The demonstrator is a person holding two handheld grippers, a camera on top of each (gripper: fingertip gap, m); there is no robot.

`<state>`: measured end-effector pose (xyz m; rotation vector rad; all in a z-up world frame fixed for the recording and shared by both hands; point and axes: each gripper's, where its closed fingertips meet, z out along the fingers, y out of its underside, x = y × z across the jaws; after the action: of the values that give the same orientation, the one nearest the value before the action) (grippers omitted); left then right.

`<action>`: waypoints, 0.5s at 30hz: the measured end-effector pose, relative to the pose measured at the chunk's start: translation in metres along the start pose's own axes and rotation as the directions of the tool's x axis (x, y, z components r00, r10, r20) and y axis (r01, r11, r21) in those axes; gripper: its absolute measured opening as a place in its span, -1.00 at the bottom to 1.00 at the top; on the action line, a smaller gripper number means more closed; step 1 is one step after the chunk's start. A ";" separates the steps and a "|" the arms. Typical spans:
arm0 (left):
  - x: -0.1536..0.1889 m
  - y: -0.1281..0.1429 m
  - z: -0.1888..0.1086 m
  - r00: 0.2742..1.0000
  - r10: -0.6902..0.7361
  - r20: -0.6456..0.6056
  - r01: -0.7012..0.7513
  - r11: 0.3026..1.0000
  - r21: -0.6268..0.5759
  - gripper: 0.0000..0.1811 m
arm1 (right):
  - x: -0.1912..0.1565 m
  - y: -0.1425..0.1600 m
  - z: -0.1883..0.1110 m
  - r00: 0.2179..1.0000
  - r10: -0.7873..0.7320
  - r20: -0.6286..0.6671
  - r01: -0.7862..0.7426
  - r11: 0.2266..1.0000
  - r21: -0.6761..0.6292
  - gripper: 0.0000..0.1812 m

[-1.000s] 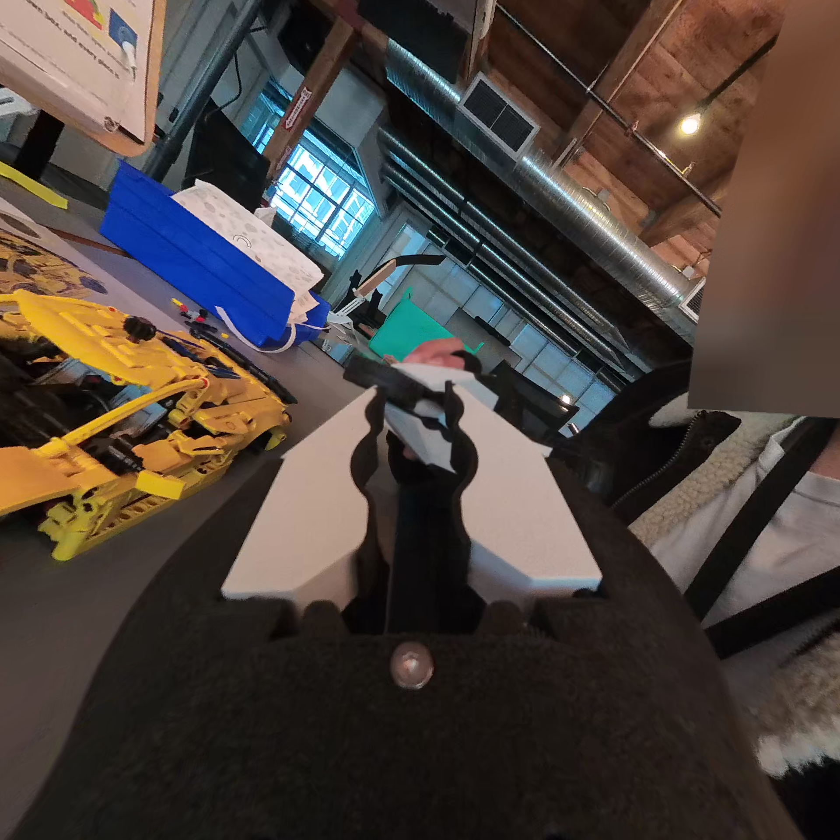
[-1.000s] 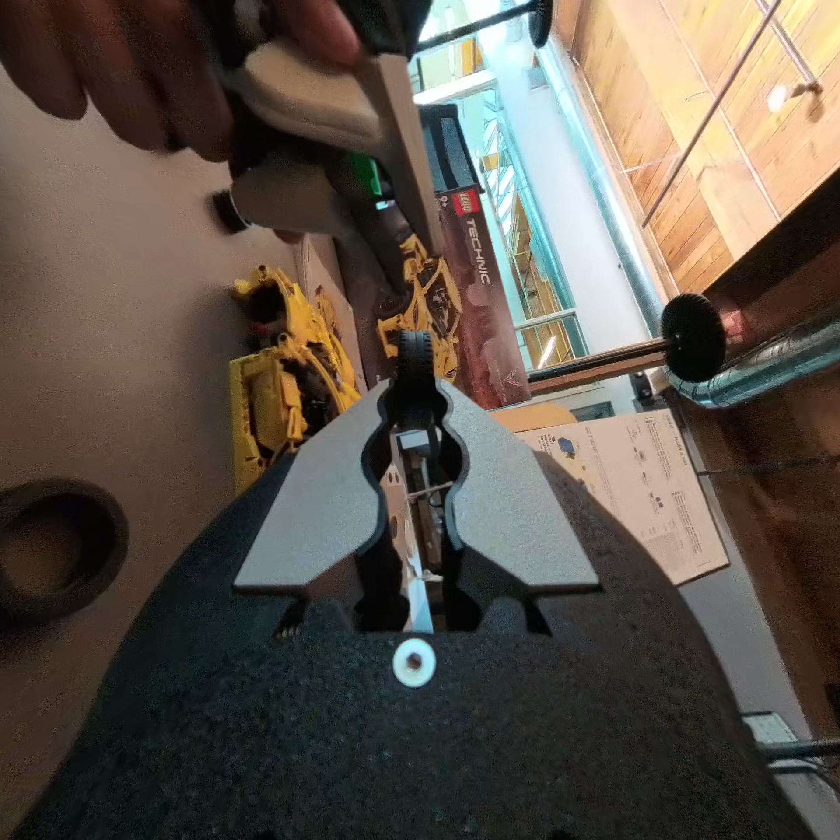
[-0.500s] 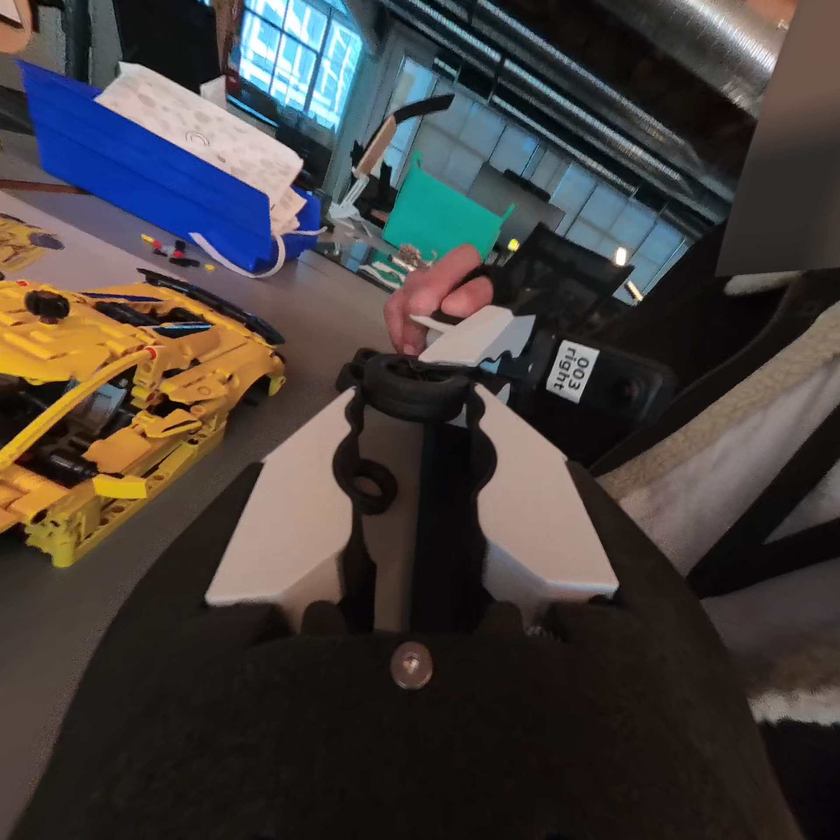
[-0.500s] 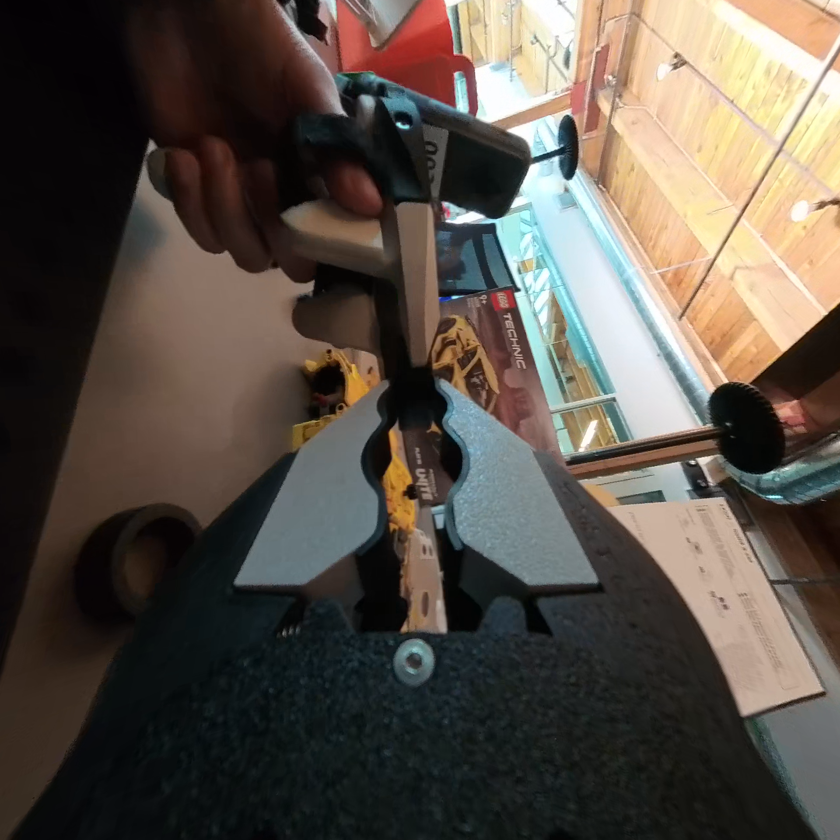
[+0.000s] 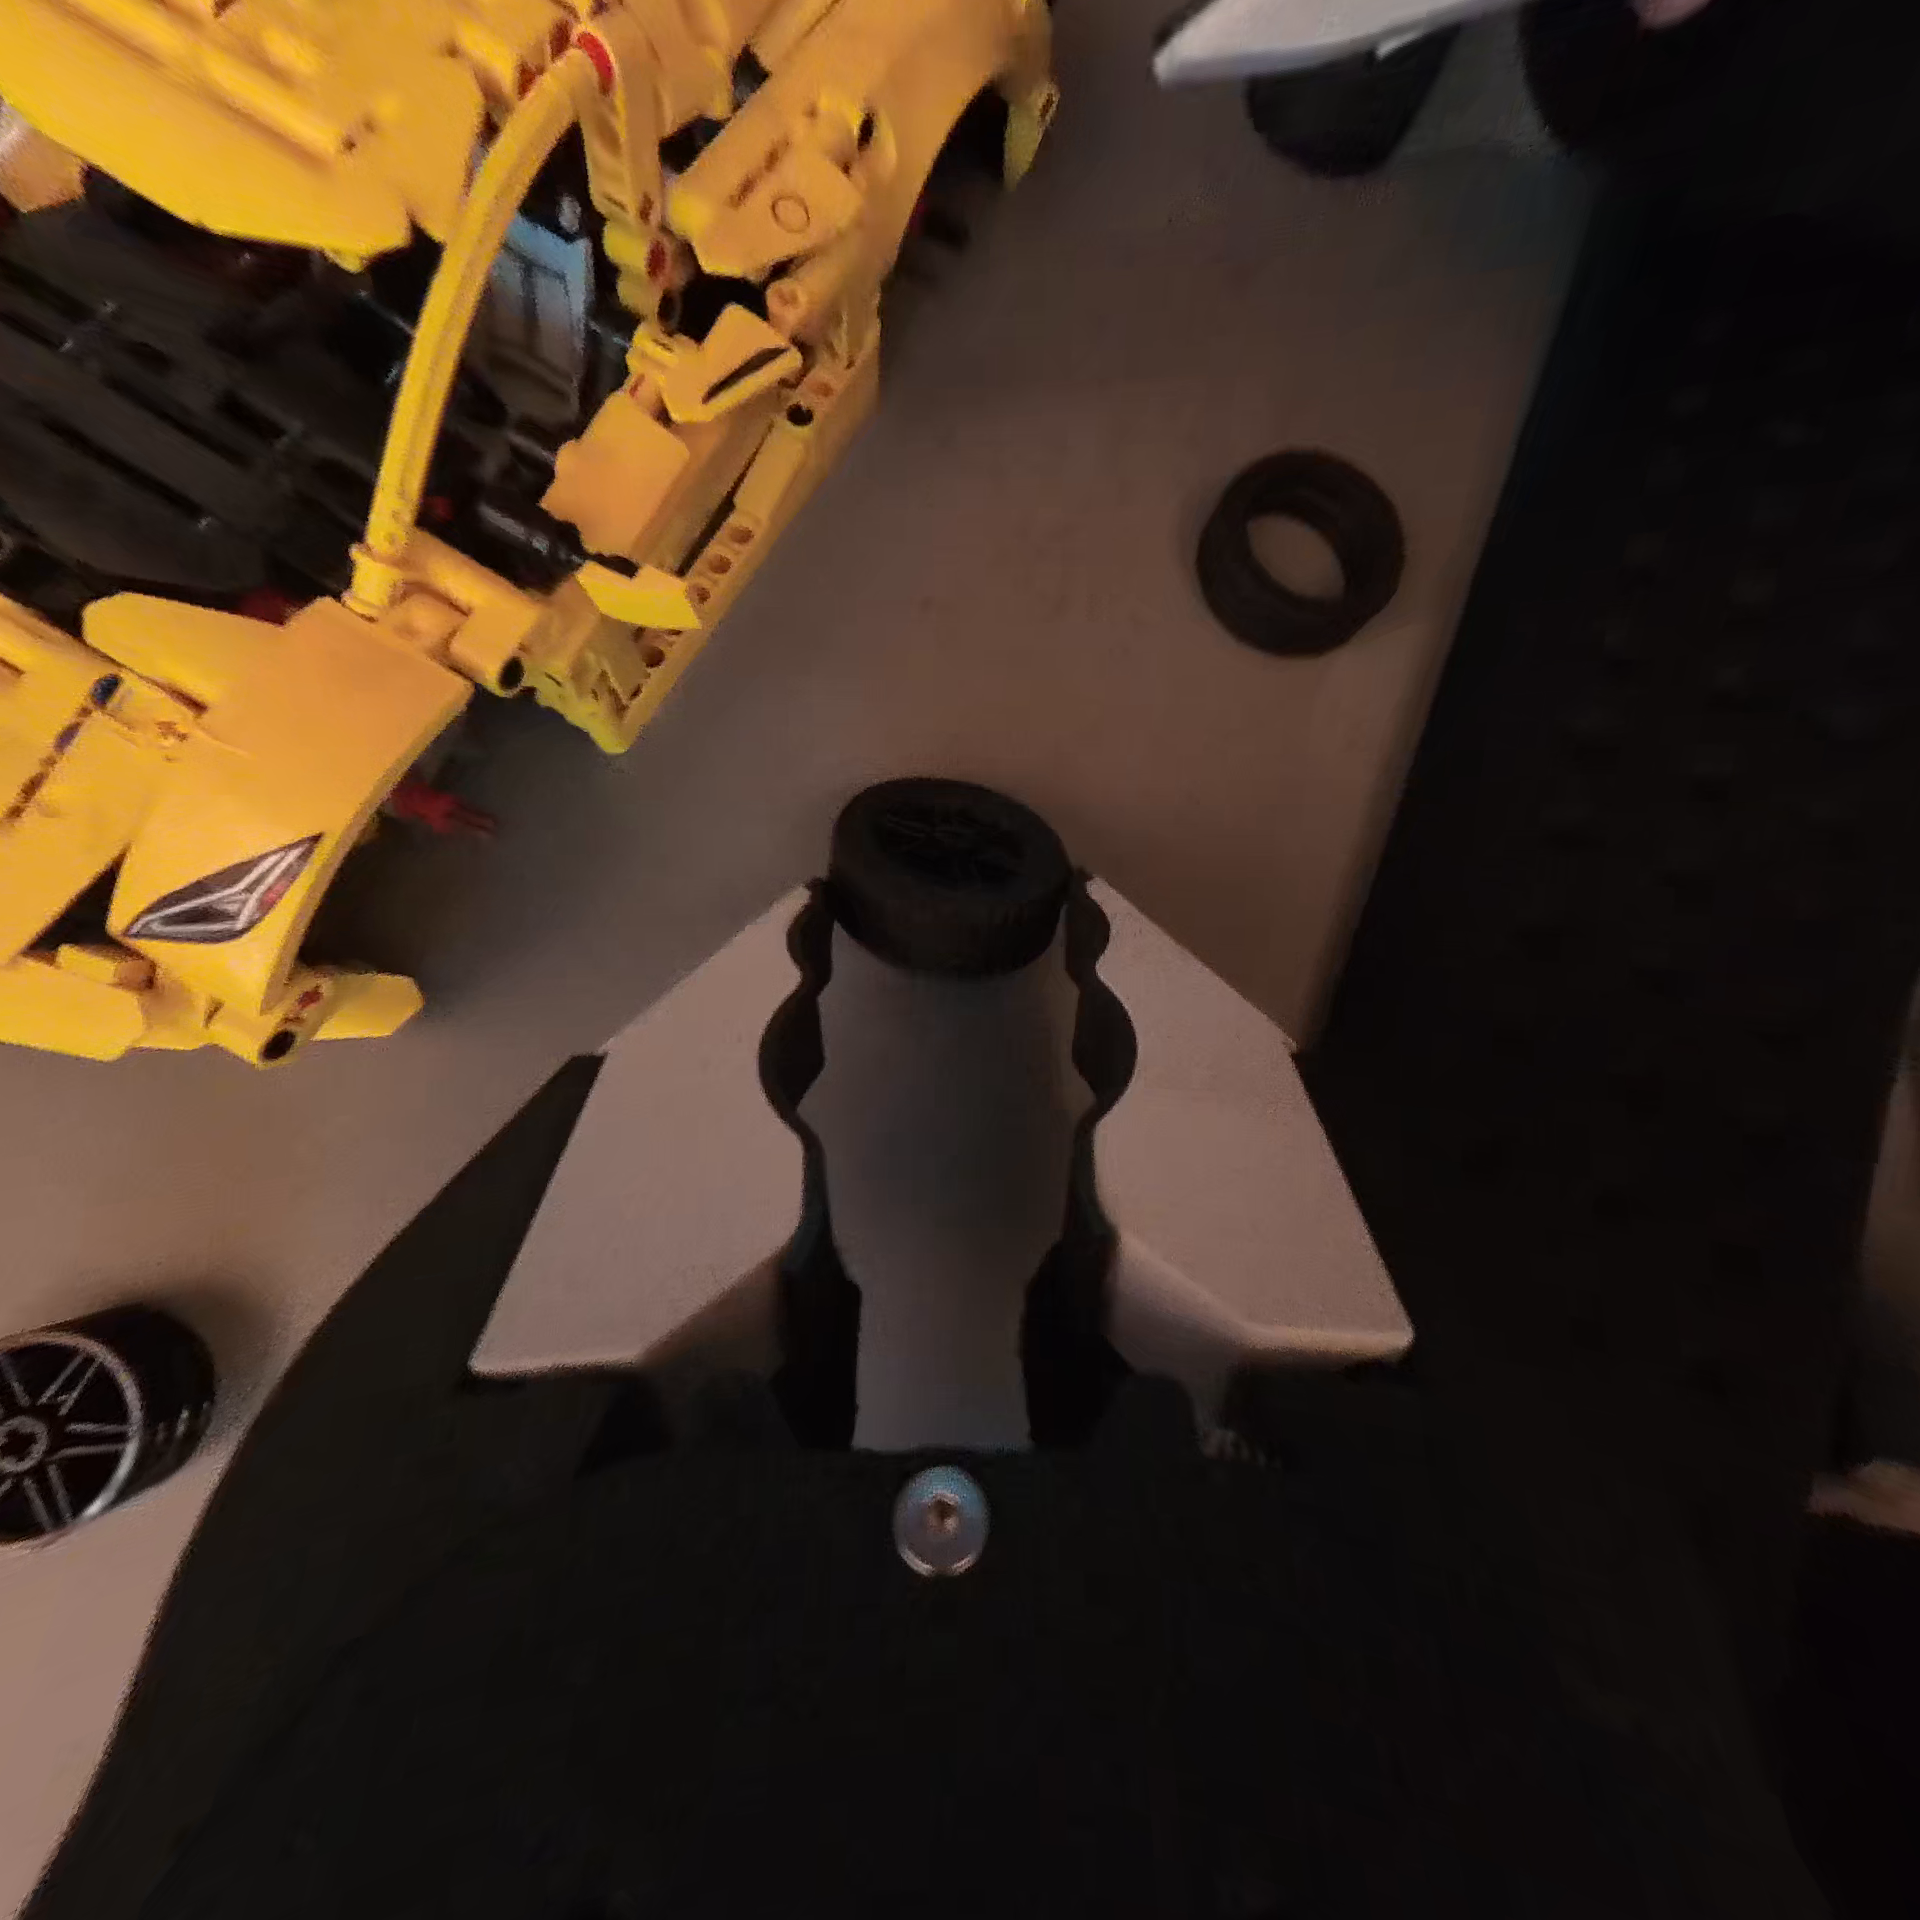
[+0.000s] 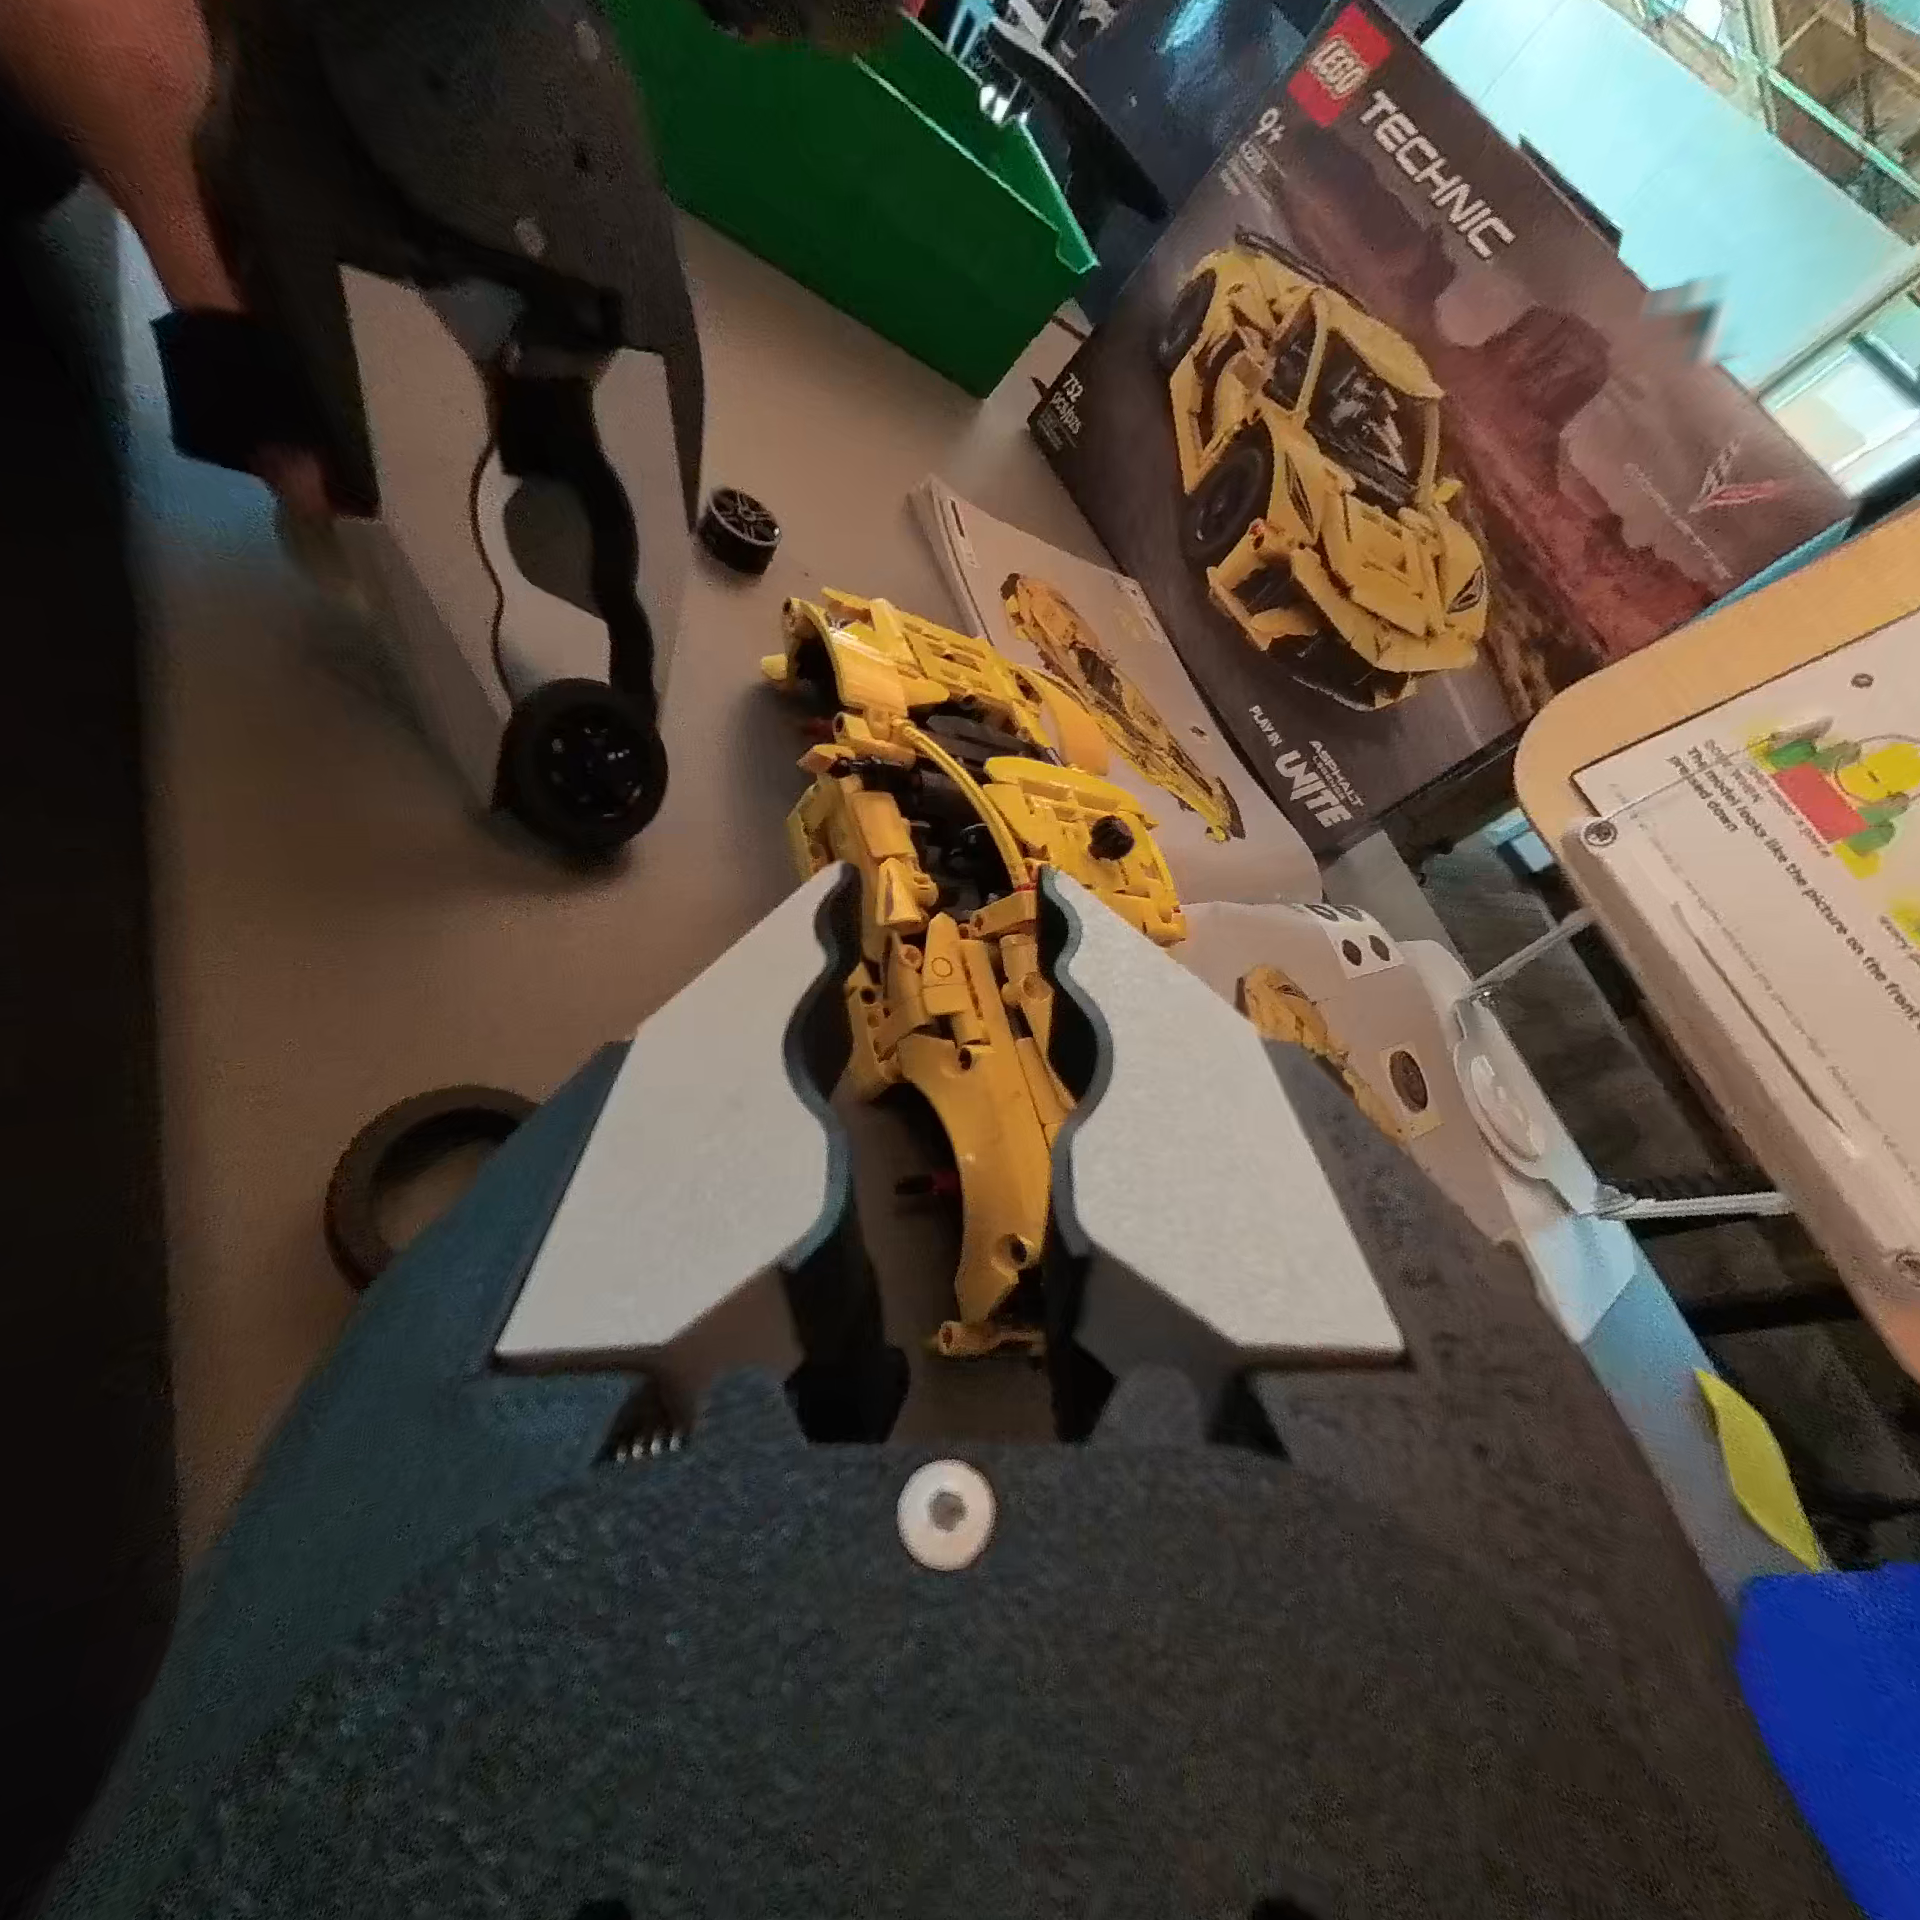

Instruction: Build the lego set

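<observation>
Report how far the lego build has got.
Done: the yellow brick car body looks mostly assembled on the grey table.
In hand: the left gripper clamps a black tyred wheel.
Left: no wheels show on the car; a spoked wheel and bare black rubber tyre lie loose. The right gripper is open.

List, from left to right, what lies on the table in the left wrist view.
Spoked wheel → yellow car model → black wheel held in the left claw → loose black tyre.
</observation>
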<state>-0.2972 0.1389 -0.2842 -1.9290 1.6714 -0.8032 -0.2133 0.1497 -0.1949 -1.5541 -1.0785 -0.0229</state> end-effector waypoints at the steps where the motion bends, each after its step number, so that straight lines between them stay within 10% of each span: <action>1: 0.000 0.001 -0.002 1.000 -0.008 0.002 0.008 1.000 -0.009 -0.49 | 0.001 0.000 0.000 1.000 0.022 0.002 -0.022 1.000 -0.001 -0.64; 7: 0.000 0.009 -0.045 0.997 -0.047 0.063 0.044 0.998 0.041 -0.46 | 0.003 0.002 0.001 0.996 0.093 0.017 -0.093 0.996 -0.009 -0.63; 15: 0.001 0.037 -0.165 0.915 -0.311 0.258 0.155 0.860 0.486 -0.47 | 0.030 -0.008 -0.006 0.910 0.414 0.028 -0.414 0.901 0.131 -0.63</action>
<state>-0.4371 0.1374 -0.1898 -1.8197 0.9510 -0.8202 -0.1979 0.1625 -0.1696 -1.6312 -0.7132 0.3354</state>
